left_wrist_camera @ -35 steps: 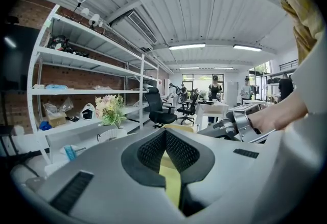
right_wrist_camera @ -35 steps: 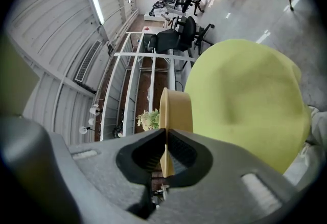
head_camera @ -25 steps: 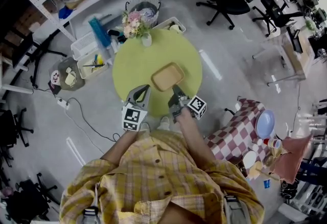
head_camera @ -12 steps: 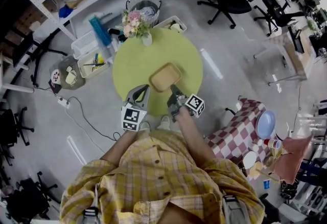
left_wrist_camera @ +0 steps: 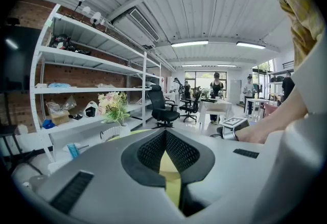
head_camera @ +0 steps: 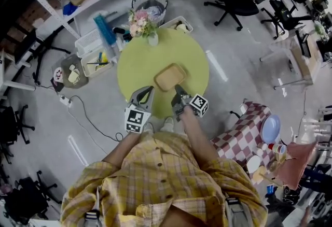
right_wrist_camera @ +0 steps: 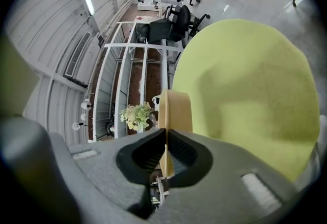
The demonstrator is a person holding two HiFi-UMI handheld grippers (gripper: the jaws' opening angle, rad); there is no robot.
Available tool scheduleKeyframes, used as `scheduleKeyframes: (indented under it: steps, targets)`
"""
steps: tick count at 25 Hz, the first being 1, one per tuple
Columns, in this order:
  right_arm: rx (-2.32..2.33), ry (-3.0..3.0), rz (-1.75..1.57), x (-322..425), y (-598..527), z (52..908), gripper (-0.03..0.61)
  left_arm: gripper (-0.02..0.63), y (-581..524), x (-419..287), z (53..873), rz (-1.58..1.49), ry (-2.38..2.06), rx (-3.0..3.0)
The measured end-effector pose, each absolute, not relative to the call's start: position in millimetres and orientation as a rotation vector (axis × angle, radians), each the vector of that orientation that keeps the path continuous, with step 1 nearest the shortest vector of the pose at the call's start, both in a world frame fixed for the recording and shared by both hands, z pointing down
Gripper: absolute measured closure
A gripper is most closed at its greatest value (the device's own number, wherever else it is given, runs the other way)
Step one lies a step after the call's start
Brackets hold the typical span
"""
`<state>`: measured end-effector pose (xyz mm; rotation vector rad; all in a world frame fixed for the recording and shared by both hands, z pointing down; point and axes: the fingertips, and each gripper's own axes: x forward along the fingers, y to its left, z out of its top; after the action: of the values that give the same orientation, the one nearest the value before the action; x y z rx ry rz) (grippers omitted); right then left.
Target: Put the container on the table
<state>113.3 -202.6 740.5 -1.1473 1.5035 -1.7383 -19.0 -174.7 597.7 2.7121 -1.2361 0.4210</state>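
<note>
The right tool [head_camera: 179,90] pinches the near rim of the container [head_camera: 169,76], holding it level low over the green table [head_camera: 150,57] (contact unclear). The left tool [head_camera: 144,94], pressed together and empty, hangs aside.

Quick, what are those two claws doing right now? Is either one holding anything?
Left claw: closed, holding nothing.
Right claw: closed on the rim of the tan tray.

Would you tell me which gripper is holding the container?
The right gripper: its jaws pinch the container's rim, while the left gripper is shut on nothing.
</note>
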Motion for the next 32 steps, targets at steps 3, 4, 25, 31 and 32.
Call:
scheduleKeyframes:
  steps: [3,4,25,31,32]
  targets:
    - [-1.156,1.506,-1.739,114.6,-208.3,746.0,0.566,0.609,-174.4,-21.0,597.0,0.423,-1.239,2.712]
    - [-1.161,1.507,-1.744,114.0,-210.0,748.6,0.566,0.609,-174.3,-21.7,596.8,0.422,-1.240,2.712]
    - [-1.208,1.440,-1.841,106.4,-230.6,785.8,0.566,0.609,-175.1,-16.9,595.9,0.427,-1.201,2.713]
    - [-1.247,1.411,-1.880,108.1,-229.3,804.4,0.565,0.609,-174.1,-13.2,596.8,0.442,-1.193,2.725]
    - [-1.250,1.399,-1.884,108.6,-229.7,806.7,0.566,0.609,-174.0,-12.8,597.2,0.445,-1.192,2.727]
